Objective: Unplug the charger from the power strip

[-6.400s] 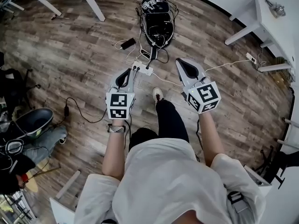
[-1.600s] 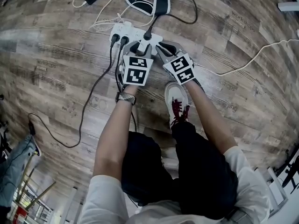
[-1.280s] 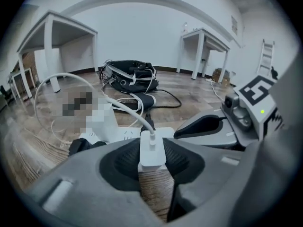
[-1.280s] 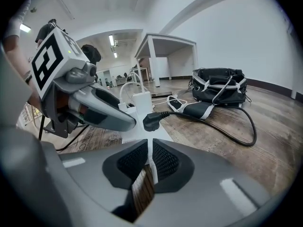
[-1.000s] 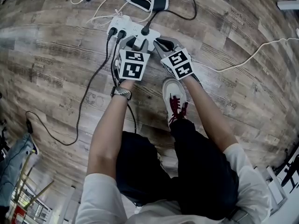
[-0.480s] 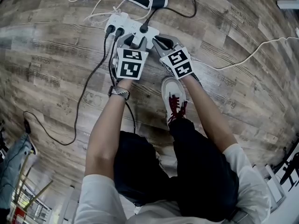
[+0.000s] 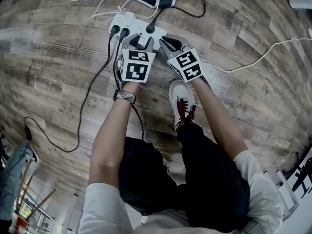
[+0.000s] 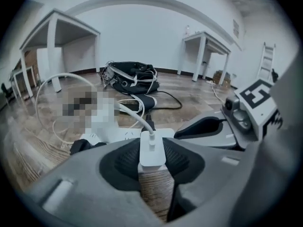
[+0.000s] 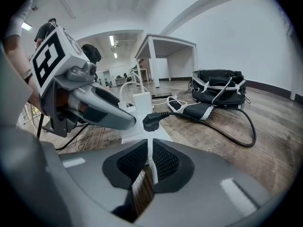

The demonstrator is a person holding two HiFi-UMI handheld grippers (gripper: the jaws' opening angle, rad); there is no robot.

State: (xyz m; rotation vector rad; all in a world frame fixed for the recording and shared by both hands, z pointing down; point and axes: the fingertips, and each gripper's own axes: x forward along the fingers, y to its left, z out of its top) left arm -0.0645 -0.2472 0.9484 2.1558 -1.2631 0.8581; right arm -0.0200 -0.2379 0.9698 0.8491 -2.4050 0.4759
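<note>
"So, where do we have the charger (image 8: 152, 148) now?"

"Between the jaws of our left gripper (image 7: 140, 43). The pads are closed onto its two white sides and held partway apart by its body. It stands upright on the near end of the power strip (image 7: 127, 22), and by our reading it is still seated in its socket."

"And the other hand?"

"Our right gripper (image 9: 149, 161) has its jaws all but together, with only a slit between the pads. Its tips are at the strip's end, just beside the black plug (image 9: 150, 122). Whether they pinch the edge or merely bear on it, we cannot tell."

"What has changed?"

"A few seconds back we stood with both grippers high above the floor. Now we crouch and both are at the strip, unmoved through the last moment. So we judge reach and grasp done — only the pull remains."

"And around us?"

"A wooden floor (image 7: 58, 57), with our shoe (image 7: 181, 99) just behind the grippers and a black bag (image 8: 132, 77) beyond the strip — white tables (image 8: 57, 27) stand along the pale walls (image 8: 142, 37)."
</note>
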